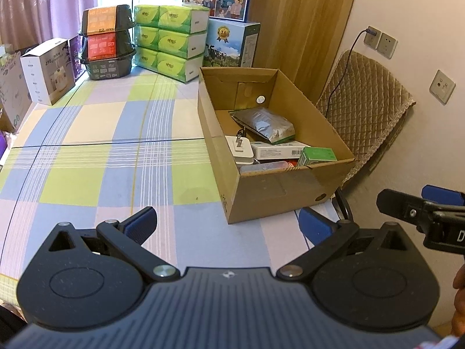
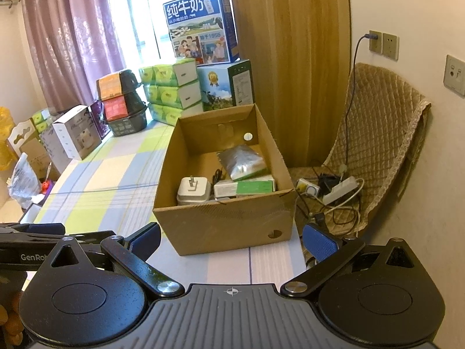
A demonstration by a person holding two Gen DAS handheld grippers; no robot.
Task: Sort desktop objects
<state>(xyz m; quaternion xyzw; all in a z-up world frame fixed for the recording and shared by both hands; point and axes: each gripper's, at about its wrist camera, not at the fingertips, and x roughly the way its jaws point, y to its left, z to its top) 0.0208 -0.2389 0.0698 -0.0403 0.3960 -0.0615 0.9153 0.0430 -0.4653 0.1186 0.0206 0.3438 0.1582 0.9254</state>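
The left gripper (image 1: 228,221) is hovering over the checked cloth surface (image 1: 101,151), just left of the open brown cardboard box (image 1: 270,195), fingers spread wide and holding nothing; inside the box are lying a white plug adapter (image 2: 194,191), likely rigid and light, best pinched across its flat sides, and a crinkly silver foil pouch (image 2: 241,166), probably soft and slippery; the right gripper (image 2: 232,240) is facing the box's near wall, equally wide, empty.
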